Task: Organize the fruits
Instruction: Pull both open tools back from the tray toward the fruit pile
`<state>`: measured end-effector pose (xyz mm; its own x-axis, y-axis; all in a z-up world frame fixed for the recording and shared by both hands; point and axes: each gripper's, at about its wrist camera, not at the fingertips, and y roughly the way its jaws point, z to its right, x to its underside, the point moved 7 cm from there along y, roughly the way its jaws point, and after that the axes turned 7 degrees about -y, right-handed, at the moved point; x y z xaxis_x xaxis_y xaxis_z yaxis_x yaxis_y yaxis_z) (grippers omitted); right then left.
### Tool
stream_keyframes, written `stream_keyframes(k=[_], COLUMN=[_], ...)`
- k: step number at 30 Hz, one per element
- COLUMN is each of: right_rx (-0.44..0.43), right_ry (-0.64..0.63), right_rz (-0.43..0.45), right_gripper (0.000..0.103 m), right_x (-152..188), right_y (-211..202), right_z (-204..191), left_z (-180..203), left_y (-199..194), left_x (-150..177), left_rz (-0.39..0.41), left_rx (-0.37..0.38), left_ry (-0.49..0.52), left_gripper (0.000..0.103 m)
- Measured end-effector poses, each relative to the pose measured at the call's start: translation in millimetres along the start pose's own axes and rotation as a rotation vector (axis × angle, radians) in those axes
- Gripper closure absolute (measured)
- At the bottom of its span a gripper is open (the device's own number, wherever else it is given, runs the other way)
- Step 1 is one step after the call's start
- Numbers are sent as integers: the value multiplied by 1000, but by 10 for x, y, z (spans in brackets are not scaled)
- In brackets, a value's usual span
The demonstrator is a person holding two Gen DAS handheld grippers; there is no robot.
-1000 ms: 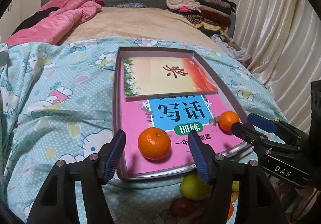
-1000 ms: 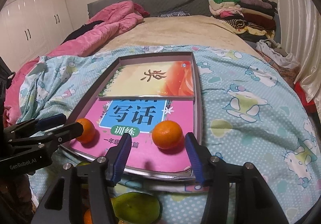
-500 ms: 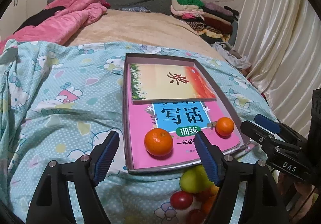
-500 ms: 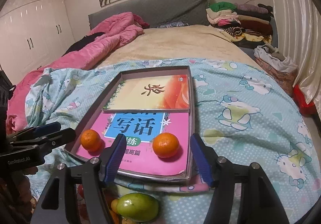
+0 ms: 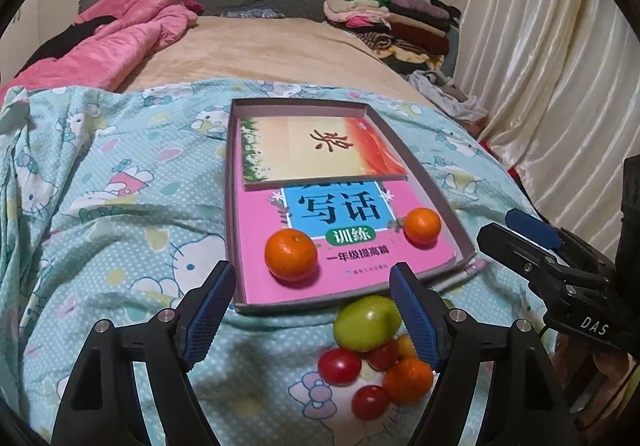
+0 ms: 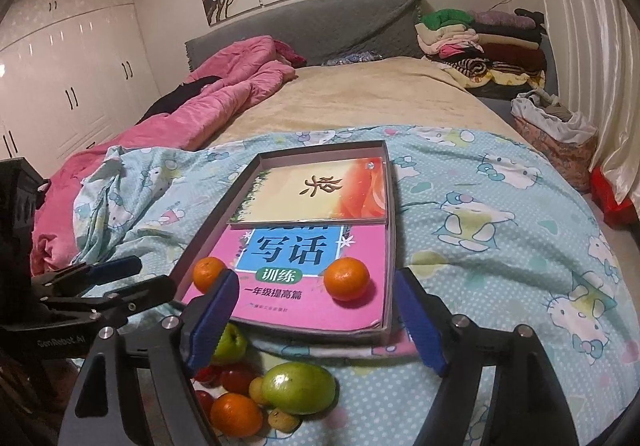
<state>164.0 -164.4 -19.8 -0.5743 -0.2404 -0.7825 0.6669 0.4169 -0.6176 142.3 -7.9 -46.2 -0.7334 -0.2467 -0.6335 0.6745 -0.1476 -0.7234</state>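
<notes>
Two oranges lie on a pink book in a shallow grey tray (image 5: 230, 206) on the bed. My left gripper (image 5: 312, 310) is open, back from the tray's near edge, with the larger orange (image 5: 291, 254) ahead of its pads and apart from them. The smaller orange (image 5: 422, 225) sits near the tray's right wall. In the right wrist view my right gripper (image 6: 316, 316) has its jaws opening with nothing between them; one orange (image 6: 346, 278) lies beyond it. A pile of fruit sits below the tray: a green apple (image 5: 366, 322), red tomatoes (image 5: 339, 365) and an orange (image 5: 408, 380).
A second book (image 5: 320, 146) fills the tray's far half. The blue cartoon-print quilt (image 5: 120, 226) covers the bed's near part, with a pink duvet (image 5: 120, 34) and folded clothes (image 5: 384, 18) further back. Curtains (image 5: 540, 66) hang at the right. A large green fruit (image 6: 298, 388) lies in the pile.
Both grippers have drawn back and up from the tray and their jaws have widened. The two oranges stay on the pink book. More of the fruit pile now shows.
</notes>
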Motion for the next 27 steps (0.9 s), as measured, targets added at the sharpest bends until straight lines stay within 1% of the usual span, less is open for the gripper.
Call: stream_keyframes(k=[6, 10, 18, 27], right_rx=[2, 24, 43, 52], right_ry=[1, -11, -13, -24], right_rz=[-15, -42, -91, -126], right_gripper=[24, 24, 24, 24], right_x=[50, 100, 210, 290], right_y=[-102, -104, -109, -92], right_z=[-74, -84, -124, -165], left_z=[67, 96, 120, 123], left_y=[-25, -14, 3, 42], left_x=[69, 112, 174, 222], left_rz=[-18, -31, -61, -89], left_rx=[3, -5, -2, 1], left_ry=[28, 46, 54, 54], left_gripper=[23, 23, 23, 23])
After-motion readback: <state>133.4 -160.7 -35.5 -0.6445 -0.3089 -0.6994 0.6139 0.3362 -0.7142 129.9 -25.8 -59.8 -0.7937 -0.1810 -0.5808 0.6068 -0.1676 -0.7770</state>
